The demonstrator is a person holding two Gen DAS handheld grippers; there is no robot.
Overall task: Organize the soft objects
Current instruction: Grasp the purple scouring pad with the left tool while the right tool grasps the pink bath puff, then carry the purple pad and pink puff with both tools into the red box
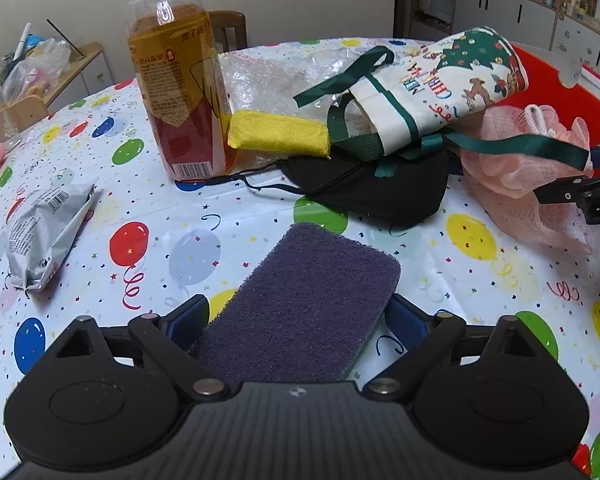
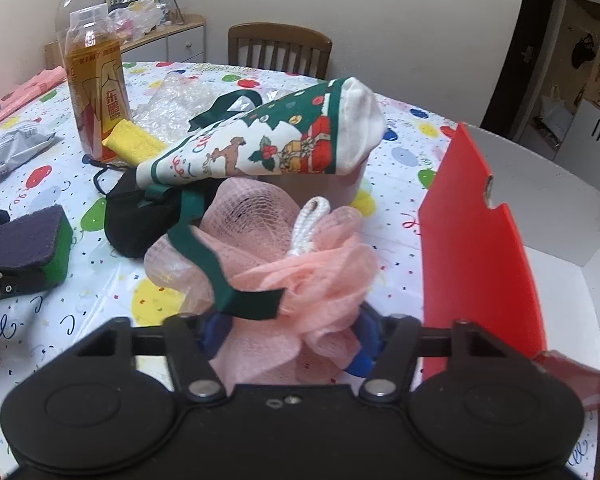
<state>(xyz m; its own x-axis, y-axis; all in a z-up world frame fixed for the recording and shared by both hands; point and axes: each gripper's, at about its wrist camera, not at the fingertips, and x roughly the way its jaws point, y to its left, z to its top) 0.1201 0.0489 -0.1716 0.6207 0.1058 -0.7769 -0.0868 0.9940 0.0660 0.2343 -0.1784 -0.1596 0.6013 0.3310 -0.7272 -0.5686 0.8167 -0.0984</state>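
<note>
While the left gripper [image 1: 298, 320] has its jaws closed on the sponge [image 1: 308, 300] at lower centre, only the right view shows the sponge's green underside; the right gripper [image 2: 290, 334] pinches the pink bath pouf [image 2: 300, 272] above the bench [image 1: 480, 280].

**Non-task items on the counter**

A tall bottle [image 1: 180, 80] of amber drink stands upright on the balloon-print counter [image 1: 148, 216]. A crumpled silver packet [image 1: 46, 236] lies well apart from it. A wooden chair [image 2: 280, 50] stands behind the counter.
</note>
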